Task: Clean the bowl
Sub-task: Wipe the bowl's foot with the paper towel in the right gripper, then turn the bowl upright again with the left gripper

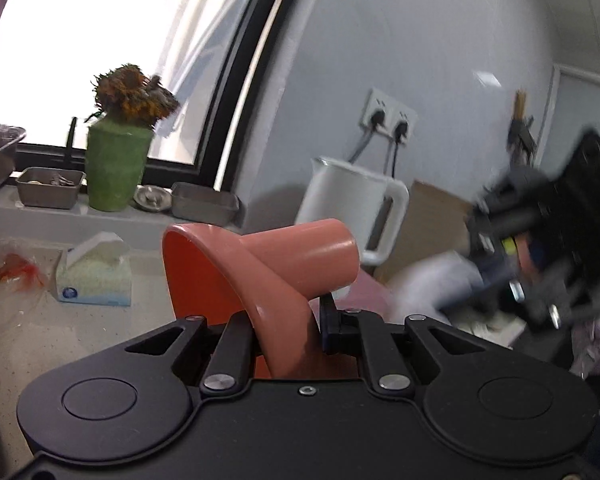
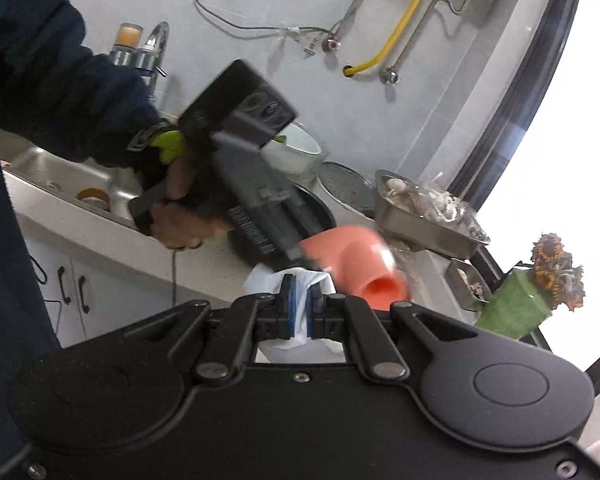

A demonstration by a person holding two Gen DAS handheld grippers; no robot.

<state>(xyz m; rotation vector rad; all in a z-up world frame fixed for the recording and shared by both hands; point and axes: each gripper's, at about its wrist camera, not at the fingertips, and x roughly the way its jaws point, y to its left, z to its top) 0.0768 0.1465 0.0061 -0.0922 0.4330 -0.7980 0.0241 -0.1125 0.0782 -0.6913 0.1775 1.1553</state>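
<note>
- Nearest the left wrist camera, the left gripper (image 1: pixel 290 328) has its jaws closed down on the wall of one salmon-pink footed bowl (image 1: pixel 260 264), tipped on its side with its foot toward 2 o'clock.
- From the right wrist camera, the right gripper (image 2: pixel 302 312) has its jaws pinched tight on one white cloth (image 2: pixel 268 280), which sits just beside the bowl, at 2 o'clock of the jaws.
- One bare hand (image 2: pixel 180 216) below a dark sleeve (image 2: pixel 72 104) grips the left tool's handle.
- Pale speckled counter (image 1: pixel 28 344) runs under a bright window (image 1: pixel 112 52); grey tiled wall (image 1: pixel 420 60) at 1 o'clock.
- One steel sink (image 2: pixel 60 180) with one tap (image 2: pixel 156 52) lies at 10 o'clock in the right view.
- On the sill: one green pot of dried flowers (image 1: pixel 116 168) and two small steel trays (image 1: pixel 50 187) (image 1: pixel 204 204).
- One tissue box (image 1: pixel 94 276) at 9 o'clock, one white kettle (image 1: pixel 348 200) at 1 o'clock, two plugs in a wall socket (image 1: pixel 388 118).
</note>
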